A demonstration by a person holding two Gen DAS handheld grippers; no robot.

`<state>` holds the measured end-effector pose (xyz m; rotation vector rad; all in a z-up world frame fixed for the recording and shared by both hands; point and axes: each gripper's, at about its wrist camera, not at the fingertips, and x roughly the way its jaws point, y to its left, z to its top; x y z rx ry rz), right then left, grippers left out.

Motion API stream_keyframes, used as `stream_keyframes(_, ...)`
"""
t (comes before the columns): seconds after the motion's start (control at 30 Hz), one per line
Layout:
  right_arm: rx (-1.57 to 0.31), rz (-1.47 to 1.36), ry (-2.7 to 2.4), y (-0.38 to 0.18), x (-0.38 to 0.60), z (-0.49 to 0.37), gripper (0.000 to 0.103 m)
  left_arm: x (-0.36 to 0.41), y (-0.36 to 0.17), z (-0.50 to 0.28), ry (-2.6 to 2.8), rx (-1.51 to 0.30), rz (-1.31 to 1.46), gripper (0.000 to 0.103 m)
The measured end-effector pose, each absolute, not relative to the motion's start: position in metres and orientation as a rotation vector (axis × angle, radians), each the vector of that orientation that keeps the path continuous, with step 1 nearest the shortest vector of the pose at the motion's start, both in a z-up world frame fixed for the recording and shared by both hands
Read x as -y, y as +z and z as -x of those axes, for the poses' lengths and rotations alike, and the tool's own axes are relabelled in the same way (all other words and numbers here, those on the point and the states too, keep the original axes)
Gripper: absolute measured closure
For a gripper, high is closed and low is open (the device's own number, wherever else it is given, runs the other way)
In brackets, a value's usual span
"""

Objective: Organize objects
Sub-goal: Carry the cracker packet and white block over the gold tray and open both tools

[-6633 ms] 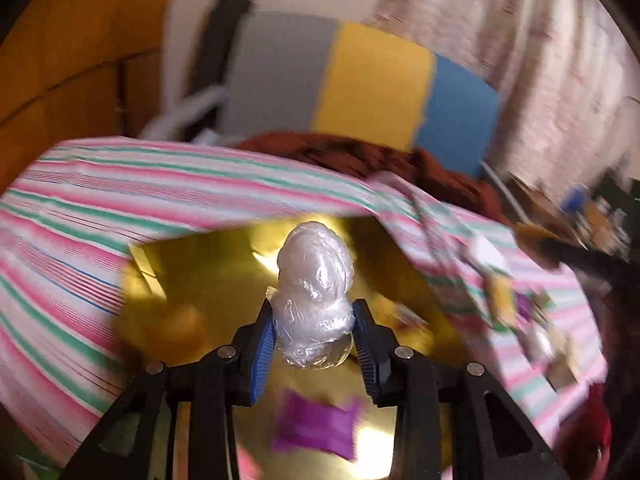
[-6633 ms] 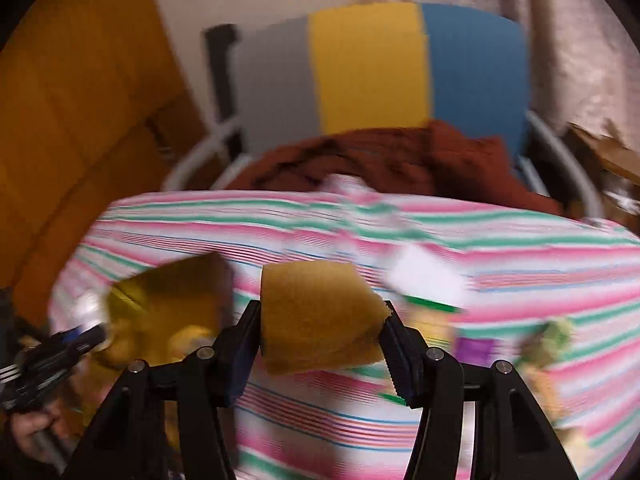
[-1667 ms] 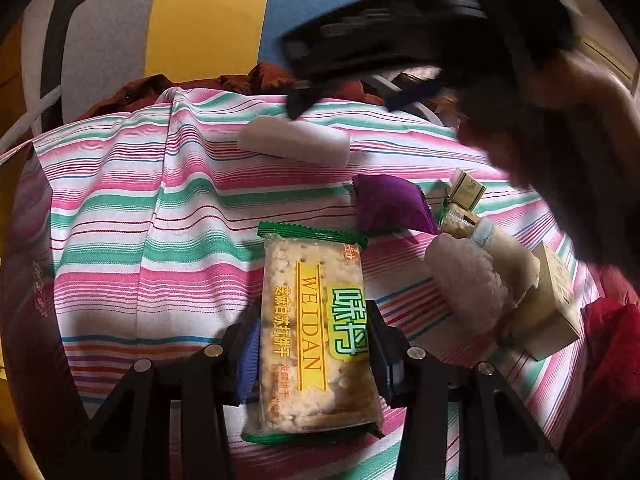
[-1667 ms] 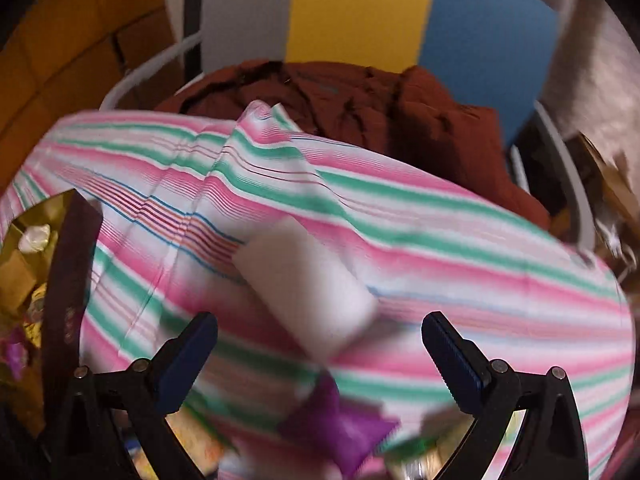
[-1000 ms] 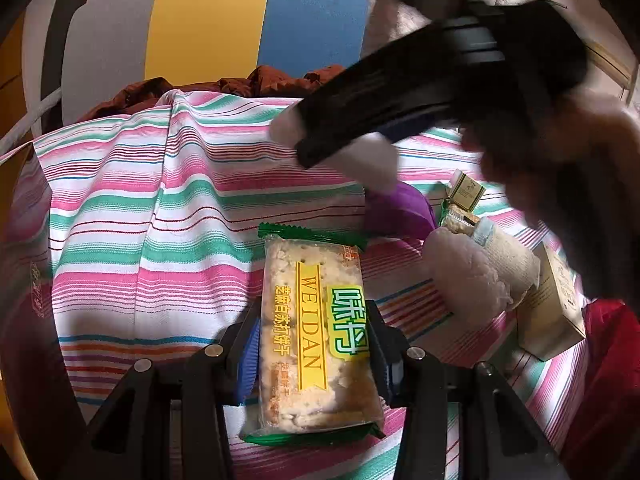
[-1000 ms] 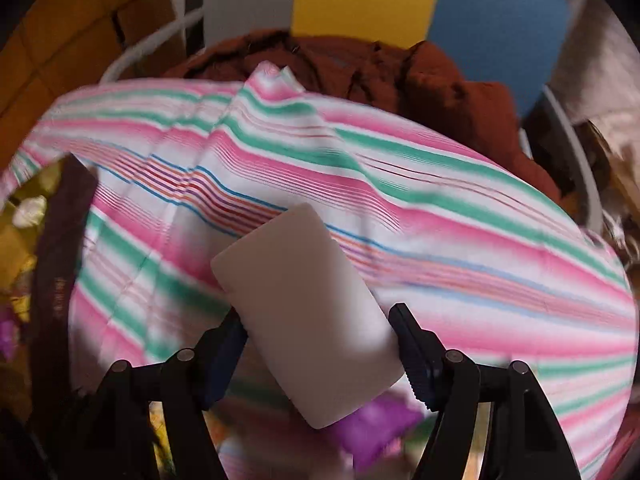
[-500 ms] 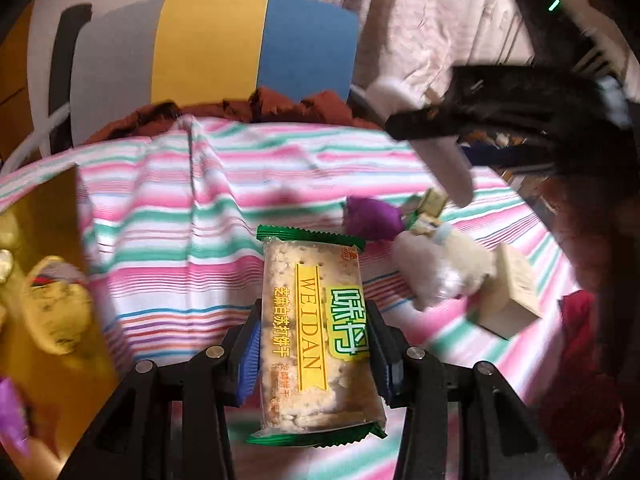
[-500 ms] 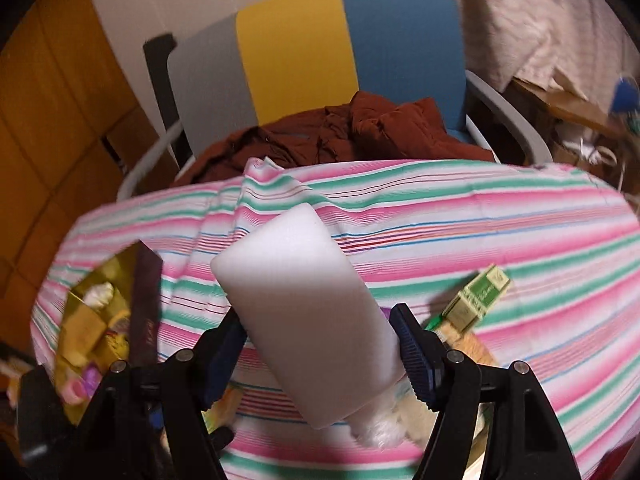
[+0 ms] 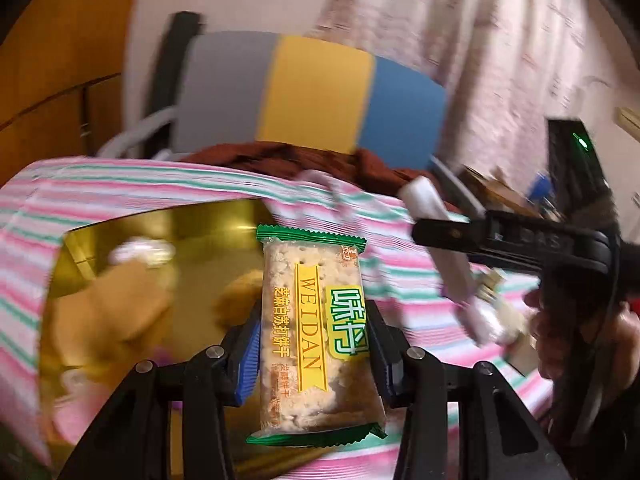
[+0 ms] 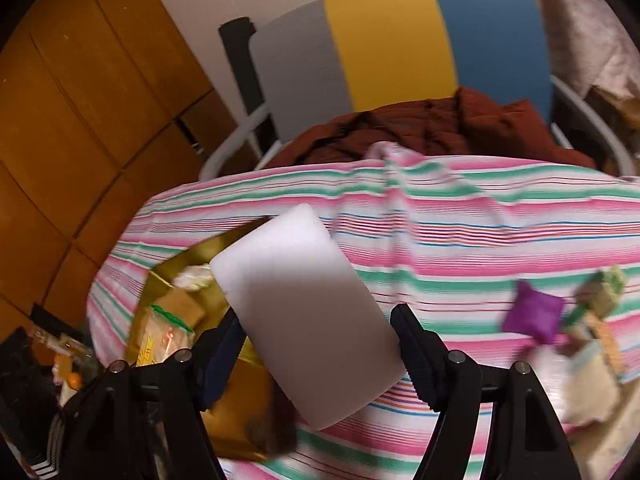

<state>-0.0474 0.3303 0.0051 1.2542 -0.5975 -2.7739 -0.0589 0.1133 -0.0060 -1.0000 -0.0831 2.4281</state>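
Both wrist views close above striped cloth (image 9: pixel 120 184) — sharing gold box (image 10: pixel 240 412), chair (image 10: pixel 384 44)

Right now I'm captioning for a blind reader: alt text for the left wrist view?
The left gripper holds a green-edged WEIDAN cracker packet above a shiny gold box on a pink-and-green striped cloth. At right, the right gripper holds a white block.

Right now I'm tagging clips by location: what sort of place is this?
Probably a lived-in home room: a pink-and-green striped tablecloth, a grey-yellow-blue chair draped with a rust-brown garment, and a wooden cabinet wall.
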Motion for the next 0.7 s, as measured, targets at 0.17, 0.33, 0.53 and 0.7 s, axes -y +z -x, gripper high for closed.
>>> stream_keyframes(0.17, 0.59, -1.242, -2.71, 0.005, -0.284, 0.083, 0.028, -0.056, -0.011, 0.085, 2.571, 0.149, 1.071, 0.057)
stream_keyframes(0.33, 0.611, -1.183, -2.668, 0.012, -0.246, 0.108, 0.008, -0.023, -0.02, 0.103, 2.643, 0.179, 1.142, 0.051)
stream_keyframes(0.53, 0.593, -1.183, -2.657, 0.009, -0.226, 0.107, 0.005, -0.009, -0.02, 0.094, 2.689, 0.162, 1.12, 0.043)
stream_keyframes(0.7, 0.524, -1.205, -2.701, 0.001, -0.222, 0.085, 0.003, -0.007, -0.018, 0.082, 2.697, 0.17, 1.117, 0.043)
